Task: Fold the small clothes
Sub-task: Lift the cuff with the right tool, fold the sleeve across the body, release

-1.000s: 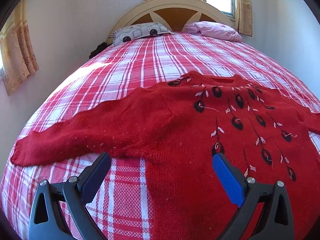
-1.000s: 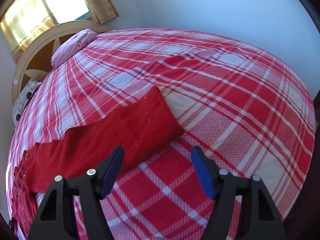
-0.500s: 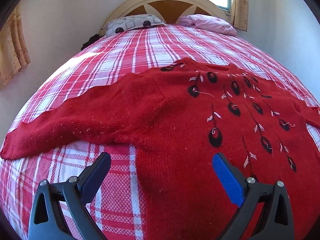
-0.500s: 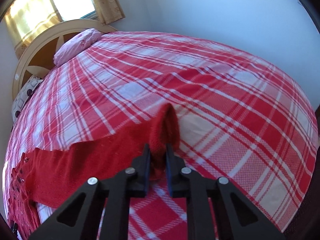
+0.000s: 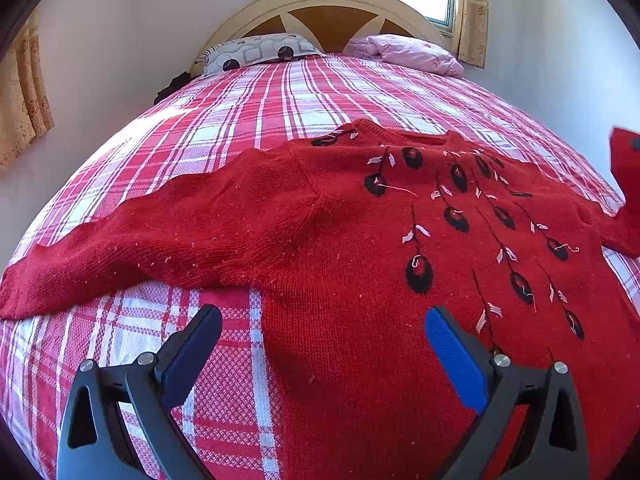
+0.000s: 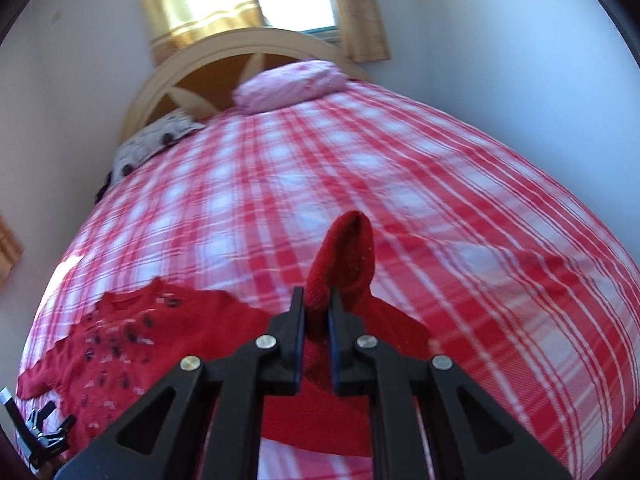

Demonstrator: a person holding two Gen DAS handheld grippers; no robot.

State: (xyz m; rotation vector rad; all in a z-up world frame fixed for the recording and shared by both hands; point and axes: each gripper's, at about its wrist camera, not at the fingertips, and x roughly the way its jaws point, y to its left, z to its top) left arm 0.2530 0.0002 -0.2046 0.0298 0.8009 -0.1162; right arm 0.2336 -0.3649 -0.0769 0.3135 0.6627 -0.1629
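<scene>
step: fold sleeve in | right gripper (image 6: 317, 312) jaws pinching sleeve cuff (image 6: 344, 256), lay flat across sweater (image 5: 360, 240) chest | left gripper (image 5: 320, 344) jaws spread, pin bed-foot hem

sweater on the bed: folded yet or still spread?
Mostly spread: the red sweater lies flat, front up, one sleeve stretched out. Only the other cuff is lifted, pinched in the right gripper.

A sweater (image 5: 360, 248) lay spread across the bed (image 5: 280, 108), neck toward the headboard (image 5: 332, 12). Two pillows (image 5: 256, 52) sat side by side before the headboard. One sleeve (image 6: 344, 256) stood lifted off the bed between the right gripper's (image 6: 318, 304) fingers.
</scene>
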